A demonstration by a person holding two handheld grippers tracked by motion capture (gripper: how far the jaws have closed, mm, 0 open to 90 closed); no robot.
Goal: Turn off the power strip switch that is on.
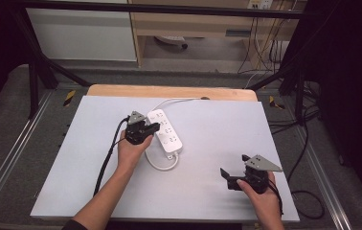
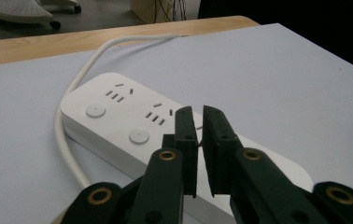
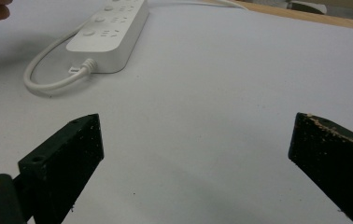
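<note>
— Where do we have the power strip right now?

— It lies flat on the tabletop, toward the far edge and a little left of centre, sockets and round buttons facing up. Its white cord loops out of the near end, curls along the strip's left side and runs off past the far end of the strip.

— And our left gripper?

— We have it right over the strip, about midway along its length, jaws drawn nearly together with only a thin slit between them and nothing held in that slit. In the left gripper view the tips sit just beyond the second round button. We judge that the narrow setting suits pressing: closed jaws make one blunt point, better for pushing a small button than a spread pair would be. Whether the tips touch the strip's top, we cannot tell.

— Why is our right gripper so far off?

— It waits well to the right of the strip and nearer to us, low over the bare tabletop, jaws spread wide and empty. Its own view looks back toward the strip's near end, where the cord comes out. We take that as a ready stance: open and aimed at the strip, it could come in to steady the body if the left one's push makes it slide.

— What should we watch for?

— The strip is light and sits loose on a smooth surface, so a sideways push could shift it.
</note>
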